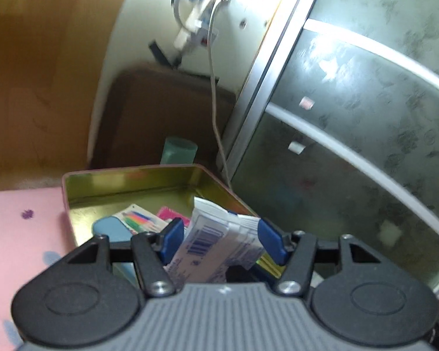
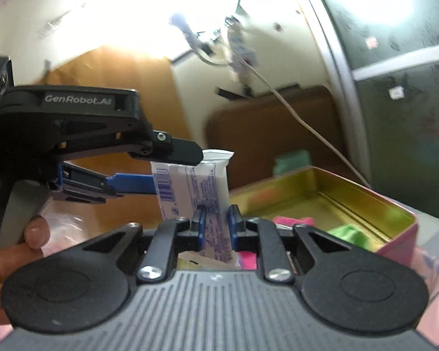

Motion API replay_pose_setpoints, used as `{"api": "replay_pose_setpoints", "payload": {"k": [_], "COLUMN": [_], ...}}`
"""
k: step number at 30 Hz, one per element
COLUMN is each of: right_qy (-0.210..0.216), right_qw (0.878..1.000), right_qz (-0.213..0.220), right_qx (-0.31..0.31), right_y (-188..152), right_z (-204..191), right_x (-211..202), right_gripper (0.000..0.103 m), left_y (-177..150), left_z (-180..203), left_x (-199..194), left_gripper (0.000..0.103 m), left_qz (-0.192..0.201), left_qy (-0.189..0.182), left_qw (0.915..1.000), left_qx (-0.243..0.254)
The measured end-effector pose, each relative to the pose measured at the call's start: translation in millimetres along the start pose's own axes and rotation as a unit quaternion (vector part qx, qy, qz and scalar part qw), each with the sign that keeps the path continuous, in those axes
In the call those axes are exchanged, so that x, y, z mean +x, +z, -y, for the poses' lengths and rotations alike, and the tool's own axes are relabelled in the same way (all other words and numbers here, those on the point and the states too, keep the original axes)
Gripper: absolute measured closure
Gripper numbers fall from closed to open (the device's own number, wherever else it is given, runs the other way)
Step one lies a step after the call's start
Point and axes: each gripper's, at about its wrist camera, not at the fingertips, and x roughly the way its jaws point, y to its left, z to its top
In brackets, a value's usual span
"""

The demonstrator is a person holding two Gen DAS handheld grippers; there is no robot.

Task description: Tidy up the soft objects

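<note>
- White tube [image 2: 196, 193] is standing upright above the open tin [image 2: 401, 219], printed side facing us
- Right gripper [image 2: 217, 225] is clenching the tube's lower part, pads pressing both sides
- Left gripper [image 1: 219, 241] is sitting spread around the tube, blue pads [image 1: 172, 234] clear of it: released
- Tin is resting on the pink cloth [image 1: 20, 234], small colourful items lying inside

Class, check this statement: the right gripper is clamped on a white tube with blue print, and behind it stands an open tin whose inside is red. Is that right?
One detail is wrong: the open tin is gold-yellow inside, not red; only its outer wall is pink. The right wrist view shows this. The rest holds: the right gripper is clamped on the white tube with blue print.
</note>
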Motion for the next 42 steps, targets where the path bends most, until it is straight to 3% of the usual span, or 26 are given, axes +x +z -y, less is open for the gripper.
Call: {"api": "replay_pose_setpoints", "payload": {"k": [1,3,4,7,12,18,21,31,40,42], "right_qy": [-0.017,-0.067,-0.082,-0.079,-0.077,-0.069,-0.059,-0.036,-0.029,-0.028], "right_qw": [1.0,0.997,0.996,0.996,0.996,0.996,0.997,0.998,0.999,0.999], "right_qz": [-0.012,-0.03,-0.033,-0.018,0.005,0.008,-0.002,-0.034,-0.04,-0.044], "right_qx": [-0.009,-0.024,-0.012,0.041,0.047,0.048,0.044,0.031,0.005,0.0], "right_y": [-3,-12,-14,-18,-25,-34,-38,-54,-61,-63], "right_z": [3,10,17,34,31,7,-5,-40,-69,-73], "right_x": [10,29,33,21,-8,-31,-40,-66,-79,-79], "right_gripper": [0.081,0.068,0.068,0.068,0.067,0.062,0.061,0.059,0.055,0.049], "left_y": [-2,-7,-9,-17,-30,-52,-64,-102,-135,-141], "left_z": [-1,-6,-8,-17,-14,-1,2,-11,-25,-29], "left_x": [13,35,42,37,8,-35,-53,-102,-117,-118], "left_gripper": [0.04,0.037,0.037,0.034,0.017,0.007,0.001,0.0,0.0,0.0], "left_qz": [-0.007,-0.023,-0.031,-0.032,-0.008,0.008,0.009,-0.007,-0.03,-0.037], "left_qy": [0.012,0.06,0.087,0.104,0.163,0.208,0.219,0.241,0.254,0.256], "left_qw": [0.9999,0.9978,0.9956,0.994,0.9851,0.9736,0.9706,0.9669,0.9644,0.9641], "left_qx": [0.002,0.011,0.015,0.013,0.055,0.094,0.099,0.082,0.067,0.062]}}
